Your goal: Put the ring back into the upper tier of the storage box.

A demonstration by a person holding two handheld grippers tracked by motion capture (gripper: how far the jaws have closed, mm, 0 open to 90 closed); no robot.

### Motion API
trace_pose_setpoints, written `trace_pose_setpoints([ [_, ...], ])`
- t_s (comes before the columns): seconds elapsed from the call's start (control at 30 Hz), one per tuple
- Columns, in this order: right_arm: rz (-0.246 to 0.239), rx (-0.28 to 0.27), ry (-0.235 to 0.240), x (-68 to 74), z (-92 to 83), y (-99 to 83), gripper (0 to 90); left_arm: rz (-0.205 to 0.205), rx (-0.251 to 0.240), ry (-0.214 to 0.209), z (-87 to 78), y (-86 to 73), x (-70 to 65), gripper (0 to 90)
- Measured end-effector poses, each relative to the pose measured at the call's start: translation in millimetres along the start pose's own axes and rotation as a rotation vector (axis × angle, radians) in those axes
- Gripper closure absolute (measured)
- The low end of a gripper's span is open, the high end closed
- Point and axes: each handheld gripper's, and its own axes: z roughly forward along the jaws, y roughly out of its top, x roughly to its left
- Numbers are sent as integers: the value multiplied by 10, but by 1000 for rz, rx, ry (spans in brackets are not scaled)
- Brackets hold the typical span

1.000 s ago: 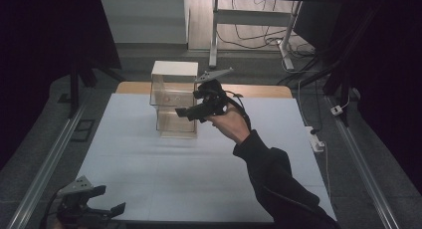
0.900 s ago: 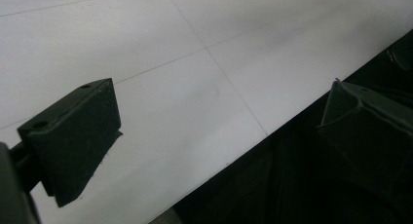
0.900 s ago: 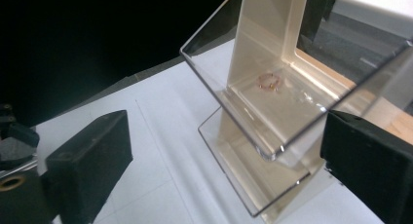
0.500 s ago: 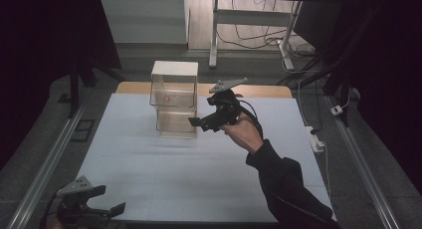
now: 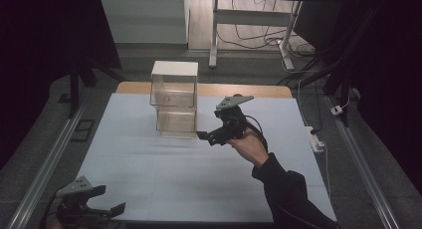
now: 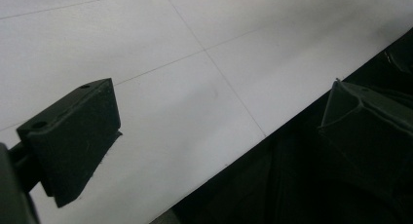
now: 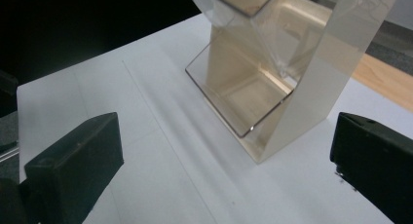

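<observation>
We held right gripper (image 5: 205, 136) fingers apart, empty, just beside clear stacked box (image 5: 173, 99) near table (image 5: 149, 179) far edge. Left gripper (image 5: 102, 211) apart, near-left corner. Nothing grasped yet.

Right hand-held gripper (image 5: 206, 137) near clear two-tier box (image 5: 173, 99), jaws apart.

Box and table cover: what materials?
Box: clear glossy plastic, likely acrylic; you see through its walls and the edges glint, with an opaque white top. Table cover: matte white sheet, seamed; paper or laminate, unclear.
</observation>
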Motion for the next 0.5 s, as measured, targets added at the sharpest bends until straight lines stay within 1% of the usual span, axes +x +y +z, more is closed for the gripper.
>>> trace_pose_setpoints([
  [0.2, 11, -13, 12, 5, -22, -141, 0, -1, 1, -1, 1, 0, 1, 7],
  [0.23, 9, -5, 12, 8, -26, -155, 0, 0, 1, 1, 0, 0, 0, 7],
  [0.33, 1, -9, 5, 28, -43, -196, 0, 0, 0, 0, -1, 0, -2, 7],
  [0.5, 8, 3, 12, 67, -74, -272, 0, 1, -1, 0, -2, -1, -3, 7],
])
